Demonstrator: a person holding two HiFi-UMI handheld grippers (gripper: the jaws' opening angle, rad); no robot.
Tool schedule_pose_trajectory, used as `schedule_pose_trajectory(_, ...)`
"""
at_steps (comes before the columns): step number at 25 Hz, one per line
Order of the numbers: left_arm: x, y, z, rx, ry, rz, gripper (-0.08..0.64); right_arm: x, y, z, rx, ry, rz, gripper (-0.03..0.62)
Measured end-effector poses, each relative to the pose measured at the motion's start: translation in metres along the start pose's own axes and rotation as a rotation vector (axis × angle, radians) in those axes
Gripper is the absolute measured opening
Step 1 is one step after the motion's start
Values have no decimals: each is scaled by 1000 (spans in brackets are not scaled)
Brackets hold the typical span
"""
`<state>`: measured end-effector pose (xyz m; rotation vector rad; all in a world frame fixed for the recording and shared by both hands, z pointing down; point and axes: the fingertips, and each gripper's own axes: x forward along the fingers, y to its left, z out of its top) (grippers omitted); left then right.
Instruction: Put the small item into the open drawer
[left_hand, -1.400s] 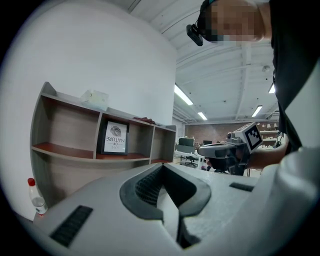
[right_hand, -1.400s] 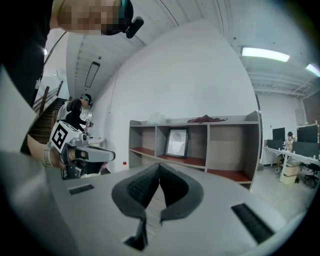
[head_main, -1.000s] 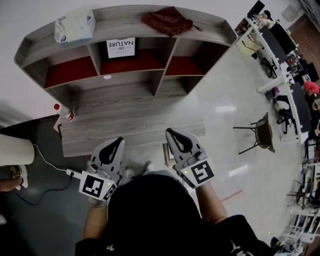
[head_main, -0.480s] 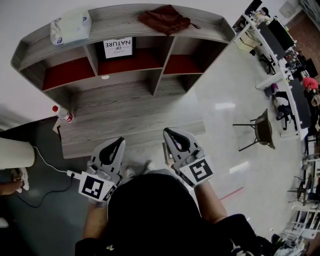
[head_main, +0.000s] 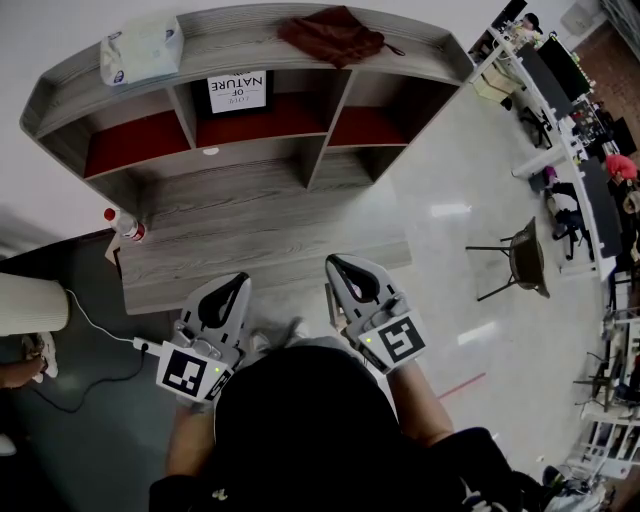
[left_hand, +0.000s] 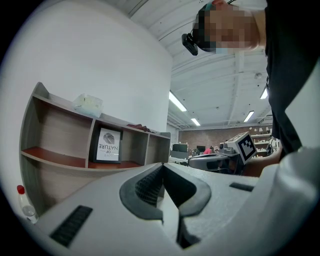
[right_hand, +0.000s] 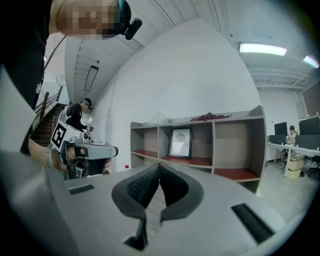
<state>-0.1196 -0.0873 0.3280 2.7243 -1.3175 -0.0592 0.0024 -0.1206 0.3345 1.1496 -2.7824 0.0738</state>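
We are standing over a pale, glossy floor (head_main: 450, 170), which is filling the 3 o'clock half of the head view. At 12 o'clock a grey wood-grain table (head_main: 250, 235) is running across in front of us. It is carrying a curved shelf unit (head_main: 60, 85) along its far edge, whose three compartments are showing red floors.

At 3 o'clock, well apart from the table, a dark chair (head_main: 525, 265) is standing on the floor. At 9 o'clock a white cylinder (head_main: 30, 305) is sitting at the picture's edge.

We are holding the left gripper (head_main: 238, 281) at 7 o'clock and the right gripper (head_main: 334, 263) at 5 o'clock. Both are hovering just short of the table's near edge and pointing toward 12 o'clock. In each gripper view the ribbed jaws are pressing tip to tip, clenched on nothing.

On the shelf unit's top board a dark red cloth (head_main: 332, 36) is lying crumpled at 1 o'clock. A pale tissue pack (head_main: 140, 52) is resting at 11 o'clock. A framed print (head_main: 238, 92) is leaning upright in the middle compartment. A clear bottle (head_main: 124, 224) with a red cap is standing at the table's 9 o'clock end.

The small white item (head_main: 210, 152) is showing just below the middle compartment's red floor, at its 7 o'clock corner. It is well apart from both grippers. We cannot tell exactly which surface it is resting on.
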Motion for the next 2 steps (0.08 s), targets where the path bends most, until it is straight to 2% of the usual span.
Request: schedule_pose_trajectory(2,-1,0,0,-3,-3,1,2,0,1,0,-1,-1,3,12)
